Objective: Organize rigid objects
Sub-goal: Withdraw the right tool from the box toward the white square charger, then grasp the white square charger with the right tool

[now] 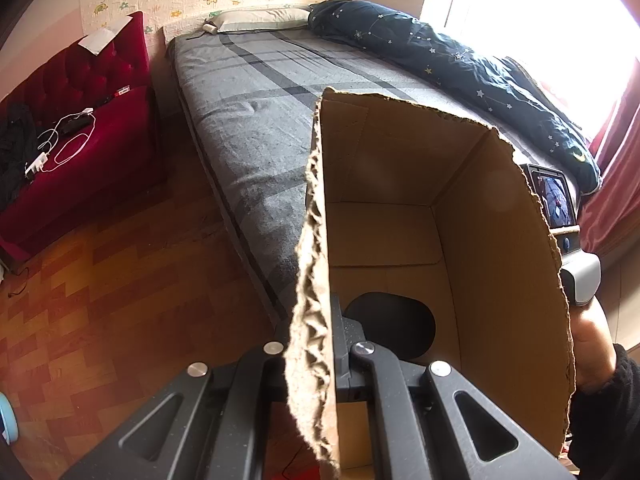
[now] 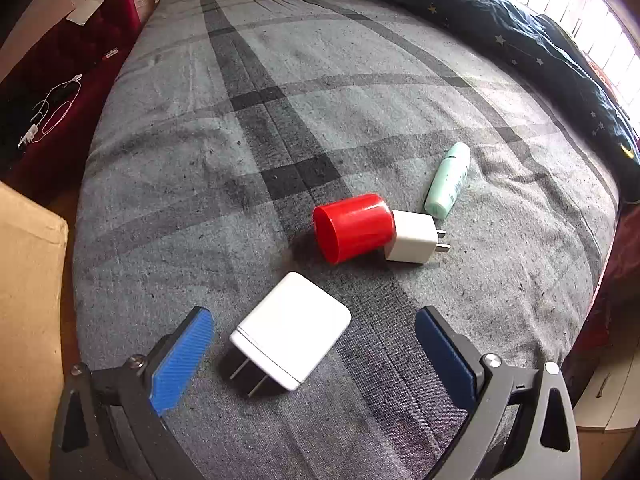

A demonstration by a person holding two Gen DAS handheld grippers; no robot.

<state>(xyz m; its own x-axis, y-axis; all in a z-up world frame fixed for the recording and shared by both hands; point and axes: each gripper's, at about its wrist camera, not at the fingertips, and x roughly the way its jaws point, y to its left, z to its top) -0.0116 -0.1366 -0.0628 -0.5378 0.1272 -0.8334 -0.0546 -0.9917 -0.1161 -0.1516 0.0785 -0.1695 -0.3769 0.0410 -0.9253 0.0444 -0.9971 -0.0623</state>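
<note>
My left gripper (image 1: 320, 344) is shut on the torn side wall of an open cardboard box (image 1: 400, 208), held beside the bed; the box inside looks bare. In the right wrist view my right gripper (image 2: 316, 344) stands open just above the bed, its blue pads (image 2: 184, 352) either side of a large white plug adapter (image 2: 292, 330) lying flat, not touching it. Beyond it a red cup (image 2: 352, 226) lies on its side against a small white charger (image 2: 414, 236). A mint green tube (image 2: 448, 180) lies further right. The box's corner (image 2: 28, 280) shows at the left edge.
The bed (image 2: 280, 100) has a grey checked cover, a dark starry duvet (image 2: 520, 32) along its right side and a pillow (image 1: 256, 20) at the head. A red sofa (image 1: 80, 120) with cables stands left. A person's hand (image 1: 592, 344) holds the other gripper at the right.
</note>
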